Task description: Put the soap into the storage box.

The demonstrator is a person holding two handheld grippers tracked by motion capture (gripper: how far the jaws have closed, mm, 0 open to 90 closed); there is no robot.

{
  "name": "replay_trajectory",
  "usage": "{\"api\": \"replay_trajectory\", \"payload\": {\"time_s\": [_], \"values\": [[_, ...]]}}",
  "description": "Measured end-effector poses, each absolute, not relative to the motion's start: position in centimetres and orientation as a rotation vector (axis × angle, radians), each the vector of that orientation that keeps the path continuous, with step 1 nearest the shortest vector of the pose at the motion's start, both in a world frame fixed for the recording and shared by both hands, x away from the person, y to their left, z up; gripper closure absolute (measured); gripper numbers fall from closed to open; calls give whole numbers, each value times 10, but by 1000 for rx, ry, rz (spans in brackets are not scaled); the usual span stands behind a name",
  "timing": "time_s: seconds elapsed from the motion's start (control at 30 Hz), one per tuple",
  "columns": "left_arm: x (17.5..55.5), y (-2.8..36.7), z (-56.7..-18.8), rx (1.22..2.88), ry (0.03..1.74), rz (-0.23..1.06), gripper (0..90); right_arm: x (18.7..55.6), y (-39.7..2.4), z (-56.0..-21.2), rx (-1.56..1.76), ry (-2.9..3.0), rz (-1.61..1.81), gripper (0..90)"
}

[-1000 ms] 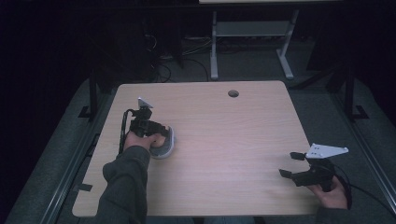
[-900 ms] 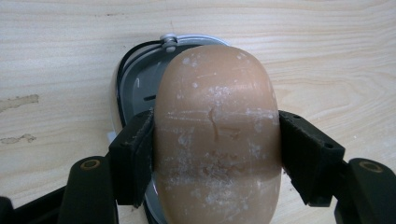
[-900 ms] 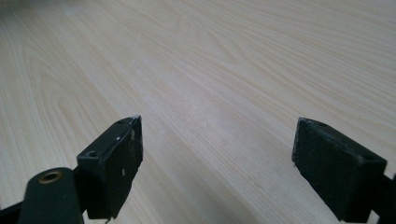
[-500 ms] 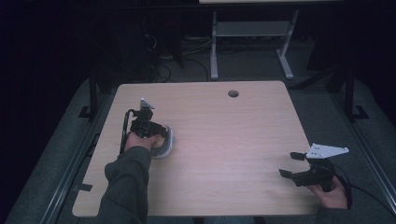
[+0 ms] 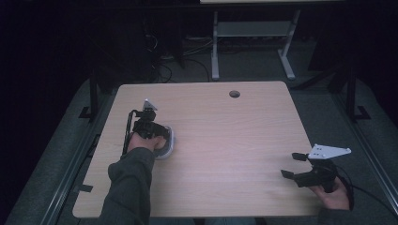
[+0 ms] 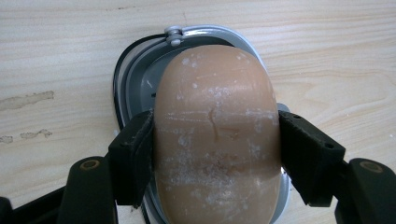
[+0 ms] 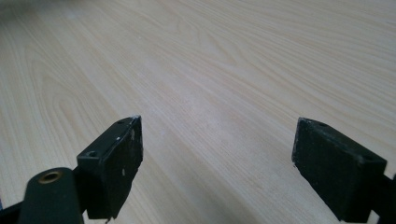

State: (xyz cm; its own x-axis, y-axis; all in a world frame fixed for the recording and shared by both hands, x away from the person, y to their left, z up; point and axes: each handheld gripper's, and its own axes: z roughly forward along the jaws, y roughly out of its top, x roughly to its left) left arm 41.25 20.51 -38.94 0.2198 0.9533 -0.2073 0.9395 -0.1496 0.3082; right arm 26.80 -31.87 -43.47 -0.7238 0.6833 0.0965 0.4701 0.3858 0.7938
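Observation:
A tan, scuffed bar of soap [image 6: 215,135] sits over a grey soap dish [image 6: 140,79] on the wooden table. My left gripper [image 6: 217,151] points down on it, and both black pads press the bar's sides. In the high view the left gripper [image 5: 152,133] is at the table's left-middle, with the dish [image 5: 169,145] just under and to the right of the hand. Whether the bar rests in the dish or hangs just above it I cannot tell. My right gripper [image 5: 292,165] is held low near the front right corner, open, and in the right gripper view [image 7: 217,158] only bare wood lies between its jaws.
The table [image 5: 225,140] has a round cable hole [image 5: 234,93] at the back middle. Behind it stand a white desk frame [image 5: 253,42] and cables on the dark floor. A cable [image 5: 126,131] trails from the left gripper.

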Motion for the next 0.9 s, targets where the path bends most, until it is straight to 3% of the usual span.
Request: {"api": "replay_trajectory", "payload": {"time_s": [0.33,0.9], "values": [[412,207,-385,2107,1741,23,358,268,-319,-435,1028,2398,1252,158],[409,198,-371,2137,1678,55,318,267,-318,-434,1020,2401,1248,158]]}}
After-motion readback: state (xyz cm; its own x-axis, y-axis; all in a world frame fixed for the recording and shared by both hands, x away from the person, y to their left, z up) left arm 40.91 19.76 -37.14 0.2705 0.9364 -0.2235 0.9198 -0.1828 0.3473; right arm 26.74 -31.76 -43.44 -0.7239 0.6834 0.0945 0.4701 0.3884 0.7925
